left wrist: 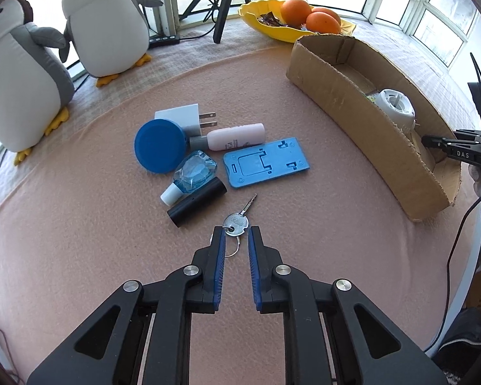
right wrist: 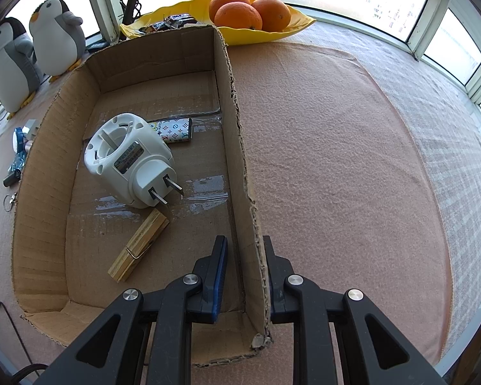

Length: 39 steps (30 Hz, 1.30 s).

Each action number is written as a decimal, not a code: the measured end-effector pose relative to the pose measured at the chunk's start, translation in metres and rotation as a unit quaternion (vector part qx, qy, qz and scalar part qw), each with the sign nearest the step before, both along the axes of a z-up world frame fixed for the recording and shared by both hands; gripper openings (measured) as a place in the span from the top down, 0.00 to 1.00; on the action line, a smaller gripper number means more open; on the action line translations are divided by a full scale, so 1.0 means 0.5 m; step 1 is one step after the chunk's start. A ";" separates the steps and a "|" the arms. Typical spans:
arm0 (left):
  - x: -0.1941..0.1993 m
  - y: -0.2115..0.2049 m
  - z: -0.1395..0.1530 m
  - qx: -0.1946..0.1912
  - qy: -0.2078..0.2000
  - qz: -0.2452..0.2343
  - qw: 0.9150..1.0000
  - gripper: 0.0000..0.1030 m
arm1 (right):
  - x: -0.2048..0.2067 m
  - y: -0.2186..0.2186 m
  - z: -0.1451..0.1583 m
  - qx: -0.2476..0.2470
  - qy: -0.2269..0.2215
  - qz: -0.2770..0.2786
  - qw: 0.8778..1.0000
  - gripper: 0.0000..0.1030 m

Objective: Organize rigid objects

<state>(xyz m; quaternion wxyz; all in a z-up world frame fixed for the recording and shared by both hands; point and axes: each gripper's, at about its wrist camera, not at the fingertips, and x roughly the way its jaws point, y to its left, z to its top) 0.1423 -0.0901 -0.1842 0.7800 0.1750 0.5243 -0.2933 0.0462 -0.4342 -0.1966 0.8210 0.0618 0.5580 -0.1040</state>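
Pink cloth [left wrist: 80,240], left claw [left wrist: 235,234] straddling key [left wrist: 237,221], "DAS" on right claw [left wrist: 461,154].

— What do we see ahead of the jaws?
— Bright windows [left wrist: 439,16], daylight, and our peach felt mat [left wrist: 80,224] over a checked tablecloth [right wrist: 449,147].
— Far left?
— Two plush penguins [left wrist: 102,22].

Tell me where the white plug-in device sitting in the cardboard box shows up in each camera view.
Left wrist view: the white plug-in device is at right of centre, poking above the near wall of the cardboard box.
Right wrist view: the device lies left of centre on the box floor, prongs toward the camera.
Shared landmark: the yellow bowl of oranges behind the box.
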 end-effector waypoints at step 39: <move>0.013 0.008 -0.050 0.011 -0.018 0.025 0.999 0.91 | 0.003 -0.001 0.000 -0.004 0.002 -0.002 1.000 0.81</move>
